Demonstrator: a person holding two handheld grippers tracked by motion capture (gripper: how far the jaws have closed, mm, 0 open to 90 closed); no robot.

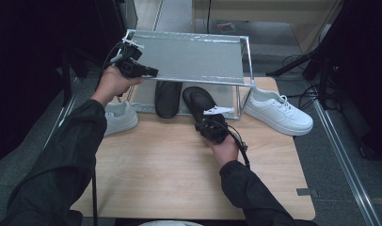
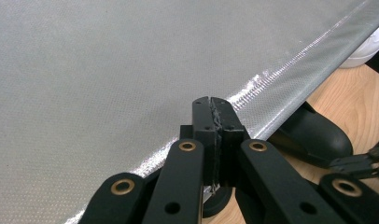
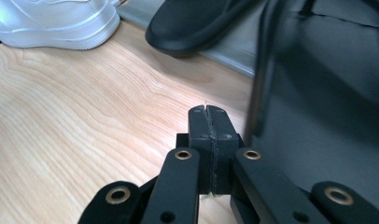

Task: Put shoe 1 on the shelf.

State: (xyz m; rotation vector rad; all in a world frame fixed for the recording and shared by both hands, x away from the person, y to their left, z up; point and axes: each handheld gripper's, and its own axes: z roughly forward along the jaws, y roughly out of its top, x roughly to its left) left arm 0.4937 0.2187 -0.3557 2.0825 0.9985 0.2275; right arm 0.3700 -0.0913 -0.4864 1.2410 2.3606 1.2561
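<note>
Left gripper [image 2: 214,105]: jaws pressed together, nothing visible between them; held at the left front edge of the grey fabric top shelf [image 1: 194,56] of a silver metal-framed shoe rack [image 1: 243,59].
Right gripper [image 3: 208,112]: jaws clenched, nothing between them; low over the light wooden table [image 1: 156,160], just beside the heel of a black shoe [image 1: 201,101].
Black shoe: toe under the rack's top shelf, heel out towards the person.
Second black shoe [image 1: 166,98]: just left of the first, on the rack's lower level.
White sneaker [image 1: 277,112]: on the table, right of the rack.
Second white sneaker [image 1: 119,117]: left of the rack, partly behind the left forearm.
</note>
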